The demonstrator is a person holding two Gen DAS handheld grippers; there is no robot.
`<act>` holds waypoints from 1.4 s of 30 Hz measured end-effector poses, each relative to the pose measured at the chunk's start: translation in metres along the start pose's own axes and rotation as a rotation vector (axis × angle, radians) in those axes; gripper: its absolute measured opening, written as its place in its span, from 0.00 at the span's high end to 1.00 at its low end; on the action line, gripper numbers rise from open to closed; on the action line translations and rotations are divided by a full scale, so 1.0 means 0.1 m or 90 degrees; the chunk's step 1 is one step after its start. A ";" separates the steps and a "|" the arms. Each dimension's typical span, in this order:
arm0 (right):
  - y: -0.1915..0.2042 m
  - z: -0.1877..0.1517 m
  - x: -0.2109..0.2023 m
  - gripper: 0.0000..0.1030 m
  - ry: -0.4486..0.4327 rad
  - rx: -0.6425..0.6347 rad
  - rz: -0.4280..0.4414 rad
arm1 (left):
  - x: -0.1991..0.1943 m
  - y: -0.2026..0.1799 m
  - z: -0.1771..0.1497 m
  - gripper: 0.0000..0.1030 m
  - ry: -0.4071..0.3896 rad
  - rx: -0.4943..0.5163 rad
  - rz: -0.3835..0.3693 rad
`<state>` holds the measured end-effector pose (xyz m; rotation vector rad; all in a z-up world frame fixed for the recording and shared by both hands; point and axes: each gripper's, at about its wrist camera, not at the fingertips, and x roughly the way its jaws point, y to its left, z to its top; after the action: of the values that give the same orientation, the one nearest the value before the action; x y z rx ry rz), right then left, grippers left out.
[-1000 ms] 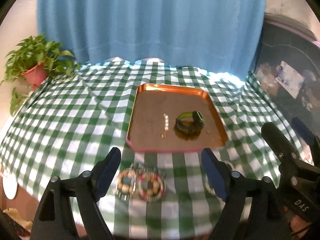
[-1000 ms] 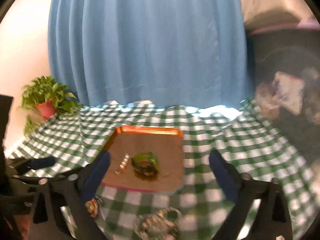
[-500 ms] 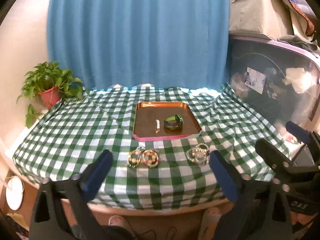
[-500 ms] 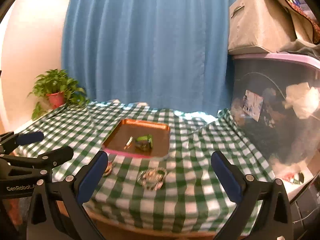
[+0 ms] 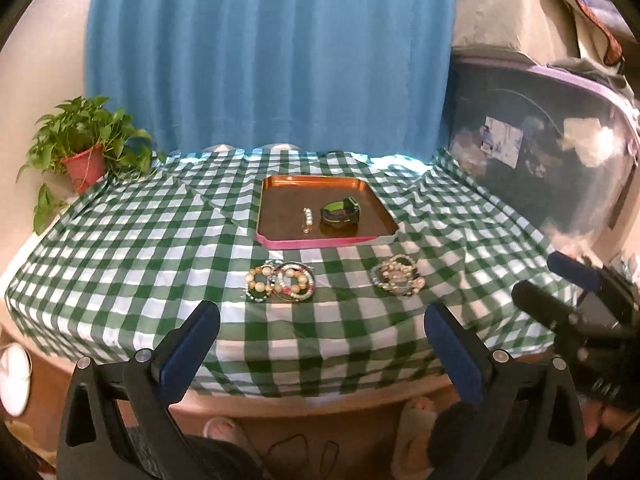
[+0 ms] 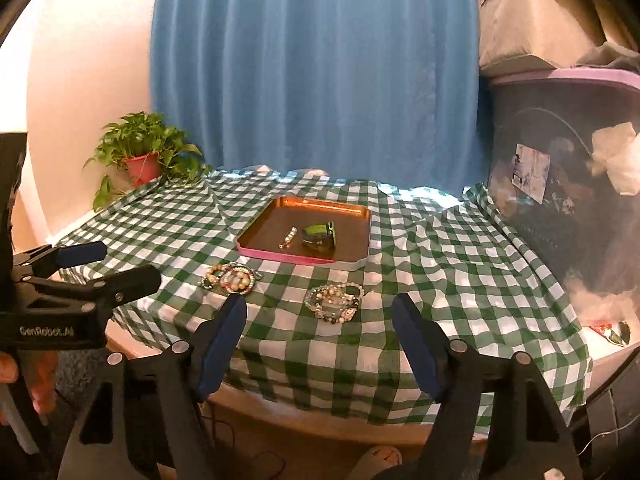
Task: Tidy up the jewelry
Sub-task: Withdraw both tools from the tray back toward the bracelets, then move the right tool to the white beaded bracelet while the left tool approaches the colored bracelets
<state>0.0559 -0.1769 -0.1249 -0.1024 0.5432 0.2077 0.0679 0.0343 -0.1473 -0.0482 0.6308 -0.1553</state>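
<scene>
Right wrist view: right gripper (image 6: 320, 344) hanging open, empty; bead bracelets (image 6: 334, 303) just ahead, looking light, floppy; pinch across strands.

One tray (image 5: 386, 220), one green watch (image 5: 340, 212) and one small bead strip (image 5: 307, 220) in it, two heaps of beaded bracelets, left heap (image 5: 280, 280), right heap (image 5: 397, 275), one potted plant (image 5: 86, 148), two grippers, left gripper (image 5: 320, 344), right gripper (image 6: 320, 332)

A watch (image 5: 339, 213) lies in the tray (image 5: 280, 242); two bracelet piles (image 5: 280, 281) lie before it.
</scene>
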 end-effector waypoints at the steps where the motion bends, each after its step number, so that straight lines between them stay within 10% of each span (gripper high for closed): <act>1: -0.02 0.00 0.06 0.28 0.006 0.003 0.010 | 0.05 0.05 -0.03 0.02 -0.007 -0.001 -0.001; 6: -0.03 -0.08 0.42 0.26 0.044 -0.002 0.036 | 0.42 0.28 -0.06 0.33 0.049 -0.025 -0.026; 11: -0.07 -0.14 0.75 0.26 0.062 0.008 0.046 | 0.81 0.40 -0.04 0.44 0.082 -0.013 -0.035; 17: -0.13 -0.13 1.16 0.47 0.081 0.006 0.069 | 1.35 0.42 -0.02 0.81 0.112 0.062 -0.010; 27: -0.24 -0.25 1.71 0.61 0.123 0.026 0.098 | 1.91 0.69 -0.11 0.84 0.171 0.024 -0.026; 42: -0.24 -0.33 1.79 0.61 0.122 0.016 0.088 | 1.81 0.74 -0.04 1.00 0.117 0.003 -0.077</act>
<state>0.1944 -0.1755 -0.2460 -0.0599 0.7446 0.3276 0.2194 0.0782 -0.2626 -0.0677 0.8119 -0.2810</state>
